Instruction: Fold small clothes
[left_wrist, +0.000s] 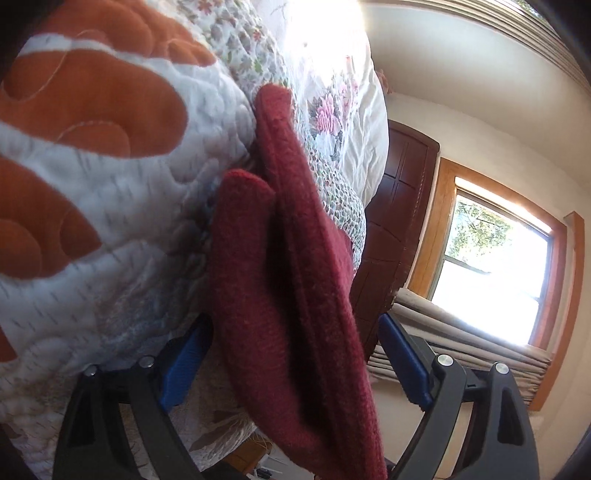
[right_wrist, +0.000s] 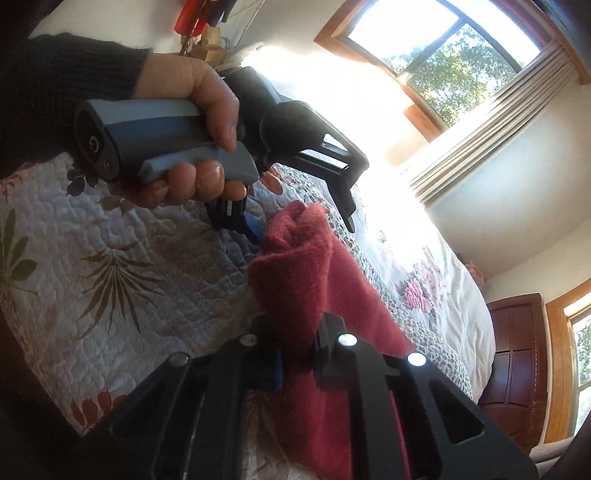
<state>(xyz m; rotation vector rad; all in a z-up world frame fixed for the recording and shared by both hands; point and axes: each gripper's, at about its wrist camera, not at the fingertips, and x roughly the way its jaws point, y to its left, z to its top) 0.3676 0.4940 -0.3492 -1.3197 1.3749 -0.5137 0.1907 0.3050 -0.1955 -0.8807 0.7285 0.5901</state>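
Lying on floral quilt (right_wrist: 122, 266), red garment (right_wrist: 306, 280).

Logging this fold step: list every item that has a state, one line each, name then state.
left gripper: open, fingers either side of the garment
right gripper: shut on the red knit garment
red knit garment: bunched, partly folded, lifted at one end
quilted bedspread: spread on the bed
window blind: raised partway
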